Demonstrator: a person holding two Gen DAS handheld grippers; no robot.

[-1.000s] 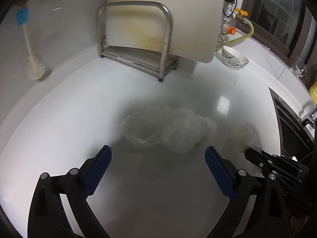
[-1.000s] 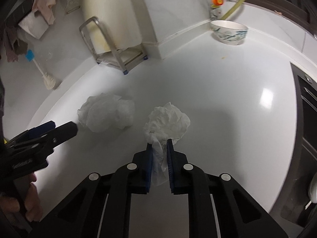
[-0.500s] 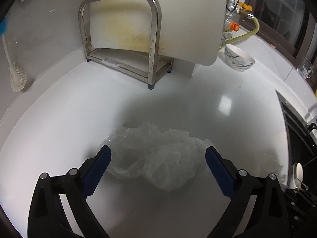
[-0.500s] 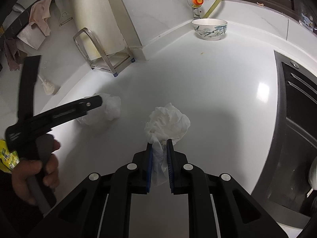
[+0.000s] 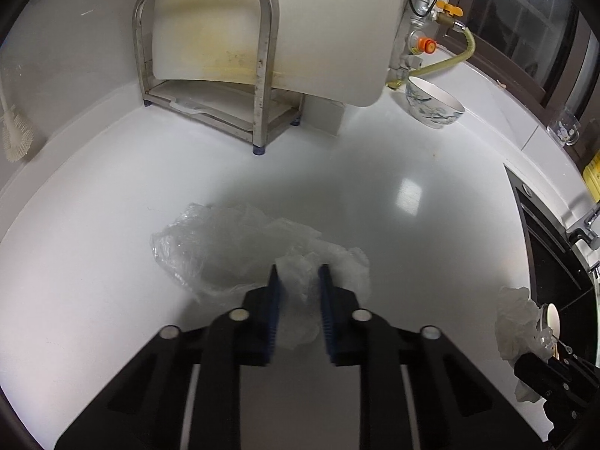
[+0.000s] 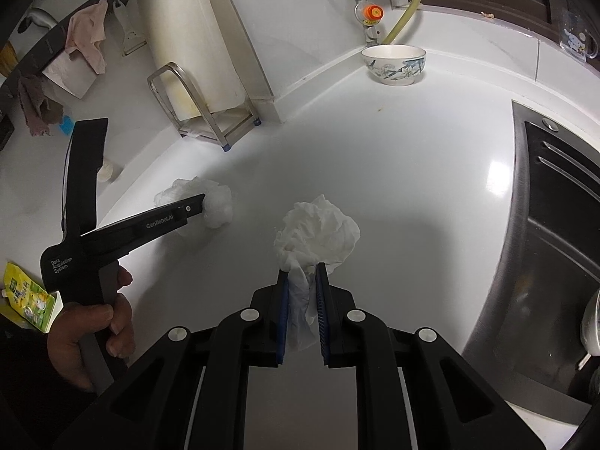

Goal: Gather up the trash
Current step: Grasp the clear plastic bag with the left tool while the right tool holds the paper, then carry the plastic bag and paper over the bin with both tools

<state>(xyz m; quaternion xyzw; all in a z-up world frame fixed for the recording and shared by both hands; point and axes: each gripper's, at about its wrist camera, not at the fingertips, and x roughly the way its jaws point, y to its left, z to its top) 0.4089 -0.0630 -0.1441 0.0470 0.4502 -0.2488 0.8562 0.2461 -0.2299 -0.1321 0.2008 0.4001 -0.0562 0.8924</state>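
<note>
Now your left gripper [image 5: 298, 273] is closing on the clear plastic bag [image 5: 240, 247] at frame centre, film between its jaws; your right gripper [image 6: 302, 268] clenches the crumpled tissue [image 6: 318, 234] mid-frame.

Both grippers: black frames, blue ribbed pads [image 5: 273, 311], silver rivets. Left gripper [image 6: 195, 206], nine o'clock, printed "GenRobot.AI", "Data Acquisition System".

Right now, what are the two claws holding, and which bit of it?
The right claw pinches the crumpled white tissue by its lower tail. The left claw is closing on the near edge of the clear plastic bag.
</note>
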